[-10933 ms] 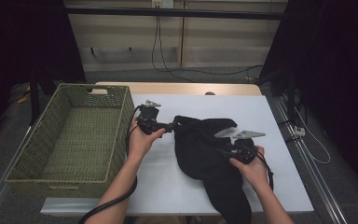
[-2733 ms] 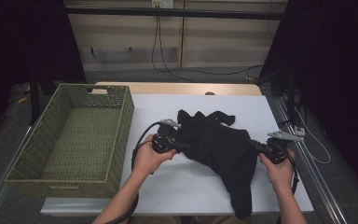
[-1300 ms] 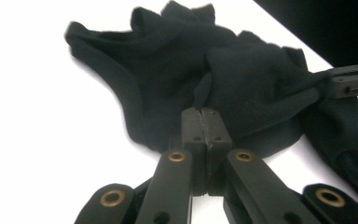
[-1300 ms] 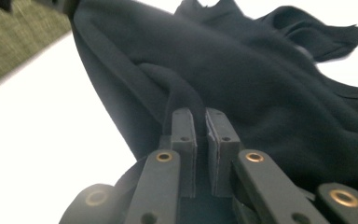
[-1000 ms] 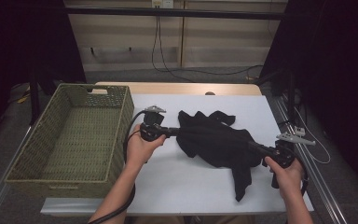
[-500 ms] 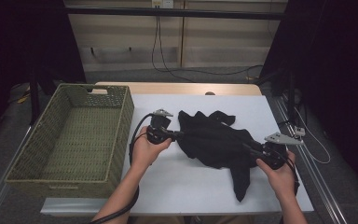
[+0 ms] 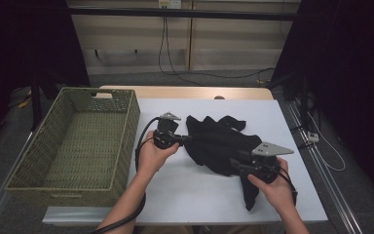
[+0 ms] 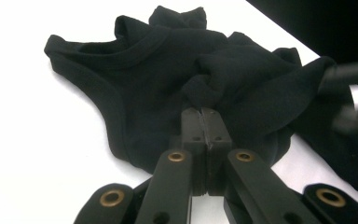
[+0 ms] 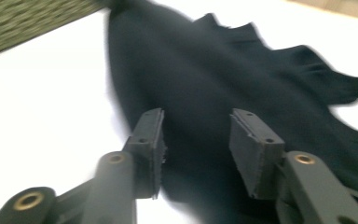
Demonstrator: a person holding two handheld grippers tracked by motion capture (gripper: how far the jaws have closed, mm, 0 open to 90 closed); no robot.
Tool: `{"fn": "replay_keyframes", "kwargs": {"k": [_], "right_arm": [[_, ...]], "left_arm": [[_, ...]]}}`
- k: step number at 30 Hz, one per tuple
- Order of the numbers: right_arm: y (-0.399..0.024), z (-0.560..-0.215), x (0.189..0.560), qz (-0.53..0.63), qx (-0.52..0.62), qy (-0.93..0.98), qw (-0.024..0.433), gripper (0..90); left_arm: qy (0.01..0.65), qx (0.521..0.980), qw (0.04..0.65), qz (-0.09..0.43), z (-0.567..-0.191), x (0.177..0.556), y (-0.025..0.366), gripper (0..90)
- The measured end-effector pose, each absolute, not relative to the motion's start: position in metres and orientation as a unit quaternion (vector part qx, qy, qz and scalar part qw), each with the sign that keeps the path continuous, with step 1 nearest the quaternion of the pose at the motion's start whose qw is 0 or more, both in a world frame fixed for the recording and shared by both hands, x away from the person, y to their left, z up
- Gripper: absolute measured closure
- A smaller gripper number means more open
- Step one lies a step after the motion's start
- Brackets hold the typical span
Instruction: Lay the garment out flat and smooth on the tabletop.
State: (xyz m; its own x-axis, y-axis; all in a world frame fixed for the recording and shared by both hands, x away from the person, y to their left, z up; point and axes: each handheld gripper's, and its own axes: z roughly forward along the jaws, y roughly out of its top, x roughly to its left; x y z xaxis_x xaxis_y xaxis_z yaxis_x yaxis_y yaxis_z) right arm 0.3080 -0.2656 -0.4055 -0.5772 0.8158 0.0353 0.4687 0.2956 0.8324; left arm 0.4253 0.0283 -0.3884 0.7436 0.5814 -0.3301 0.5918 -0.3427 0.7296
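One black garment (image 7: 219, 144) lies crumpled between the two grippers. One green woven basket (image 7: 75, 141) stands beyond the left gripper (image 7: 185, 139), away from the right gripper (image 7: 233, 165). Two hand-held grippers are present, one in each of two hands.

a white surface (image 7: 195, 195) is seen from the high view, with a strip of bare wood (image 7: 185, 92) left showing along its far edge. a green woven basket (image 7: 53, 183) is set at the left edge of the surface, its long side running front to back. a crumpled black garment (image 7: 219, 144) is spread right of the middle, well apart from the basket, with 1 narrow part (image 7: 248, 195) trailed toward the near right.
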Motion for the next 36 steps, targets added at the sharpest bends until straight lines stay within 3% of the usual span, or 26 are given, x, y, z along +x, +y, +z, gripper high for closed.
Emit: {"fn": "replay_keyframes", "kwargs": {"k": [5,11,13,15,17,22,31,33,36], "right_arm": [[-0.244,-0.431,0.312,0.392,0.392,0.817,0.159,56.9],[-0.237,-0.456,0.319,0.352,0.394,0.835,0.154,52.5],[-0.234,-0.457,0.319,0.351,0.387,0.836,0.166,58.0],[-0.233,-0.454,0.319,0.339,0.379,0.844,0.170,80.8],[-0.233,-0.452,0.320,0.334,0.380,0.845,0.173,87.2],[-0.231,-0.443,0.317,0.367,0.381,0.838,0.134,88.4],[-0.189,-0.420,0.302,0.464,0.331,0.820,0.047,88.2],[-0.186,-0.423,0.304,0.465,0.332,0.820,0.042,88.2],[-0.194,-0.424,0.309,0.475,0.353,0.804,0.051,88.1]], "left_arm": [[0.354,0.821,0.449,-0.003,-0.387,0.426,0.026,90.0],[0.353,0.818,0.454,-0.004,-0.385,0.426,0.026,90.0],[0.353,0.817,0.455,-0.007,-0.385,0.426,0.026,90.0],[0.353,0.818,0.455,-0.006,-0.386,0.426,0.025,90.0],[0.351,0.819,0.454,-0.005,-0.385,0.426,0.024,90.0],[0.349,0.819,0.455,-0.003,-0.384,0.426,0.024,89.9],[0.351,0.821,0.451,-0.003,-0.385,0.426,0.024,88.8],[0.350,0.820,0.453,-0.001,-0.386,0.425,0.025,85.7],[0.349,0.823,0.448,-0.001,-0.387,0.425,0.028,69.4]]}}
